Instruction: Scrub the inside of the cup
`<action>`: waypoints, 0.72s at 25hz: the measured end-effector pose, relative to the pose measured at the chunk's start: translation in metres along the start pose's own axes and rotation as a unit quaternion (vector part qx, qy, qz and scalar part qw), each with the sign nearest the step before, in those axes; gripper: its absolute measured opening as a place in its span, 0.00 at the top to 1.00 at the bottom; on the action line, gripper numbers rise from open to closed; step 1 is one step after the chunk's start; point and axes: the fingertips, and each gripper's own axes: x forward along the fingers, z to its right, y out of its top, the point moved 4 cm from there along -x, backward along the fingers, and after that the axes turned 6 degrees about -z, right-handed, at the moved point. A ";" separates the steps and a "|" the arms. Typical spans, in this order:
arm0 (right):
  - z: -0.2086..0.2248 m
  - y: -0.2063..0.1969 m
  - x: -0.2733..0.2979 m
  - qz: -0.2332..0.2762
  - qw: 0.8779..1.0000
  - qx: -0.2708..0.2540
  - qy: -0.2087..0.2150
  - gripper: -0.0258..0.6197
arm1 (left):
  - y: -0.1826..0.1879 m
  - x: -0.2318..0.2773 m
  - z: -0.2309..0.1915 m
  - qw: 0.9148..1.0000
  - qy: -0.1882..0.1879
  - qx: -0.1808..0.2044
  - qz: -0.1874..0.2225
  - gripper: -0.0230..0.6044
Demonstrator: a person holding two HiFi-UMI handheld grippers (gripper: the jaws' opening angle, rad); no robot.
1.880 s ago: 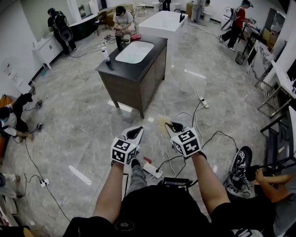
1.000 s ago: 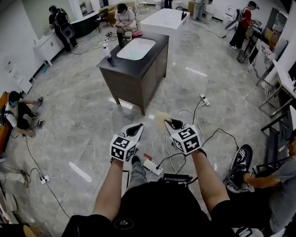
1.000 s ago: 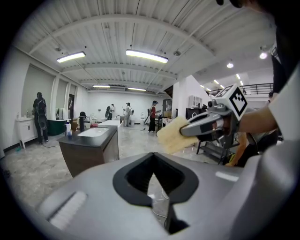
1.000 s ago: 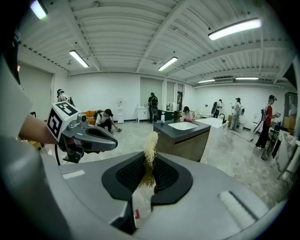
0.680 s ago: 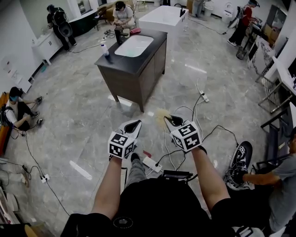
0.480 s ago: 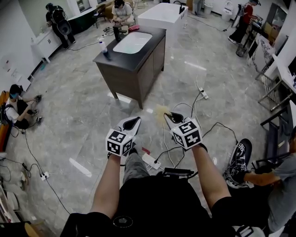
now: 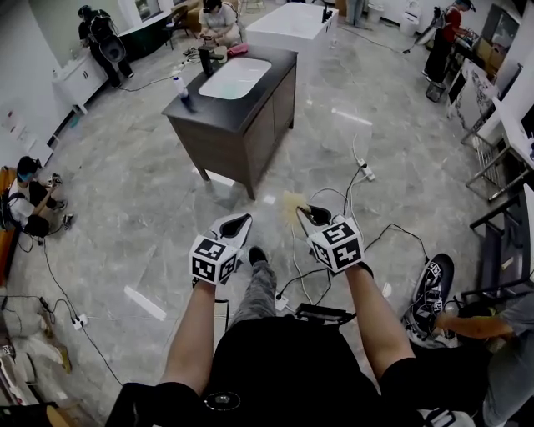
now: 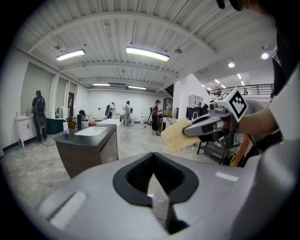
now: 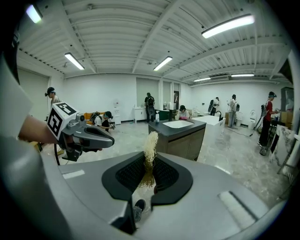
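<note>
Both grippers are held out at waist height above the grey floor, well short of the dark sink cabinet (image 7: 242, 117). My left gripper (image 7: 236, 223) is shut and holds nothing; its jaws meet in the left gripper view (image 8: 152, 157). My right gripper (image 7: 304, 213) is shut on a pale yellow scrub pad (image 7: 292, 204), seen edge-on as a fibrous strip (image 9: 150, 146) between its jaws and flat in the left gripper view (image 8: 177, 136). A dark cup (image 7: 205, 59) stands at the far end of the cabinet top, beside the white basin (image 7: 235, 77).
A bottle (image 7: 178, 85) stands on the cabinet's left end. Cables and a power strip (image 7: 282, 302) lie on the floor by my feet. A person sits on the floor at the left (image 7: 29, 196), another crouches at the right (image 7: 501, 313). A white tub (image 7: 292, 23) lies beyond the cabinet.
The view has moved forward and the cabinet has shifted left in it. My leg has stepped ahead between the arms. Both grippers keep their pose, with the pad still held.
</note>
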 end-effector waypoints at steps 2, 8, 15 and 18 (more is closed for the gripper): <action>0.009 0.002 0.009 -0.005 1.000 -0.001 -0.001 0.89 | 0.004 0.010 -0.009 1.000 -0.006 -0.005 -0.003 0.96; 0.036 0.018 0.048 -0.015 1.000 -0.004 0.003 0.89 | 0.011 0.041 -0.045 1.000 0.002 -0.013 0.000 0.96; 0.075 0.045 0.116 -0.038 0.999 -0.006 0.010 0.89 | 0.021 0.094 -0.107 0.999 -0.012 -0.040 -0.015 0.96; 0.095 0.064 0.145 -0.045 0.999 0.005 0.007 0.89 | 0.035 0.115 -0.138 0.999 -0.015 -0.042 -0.017 0.96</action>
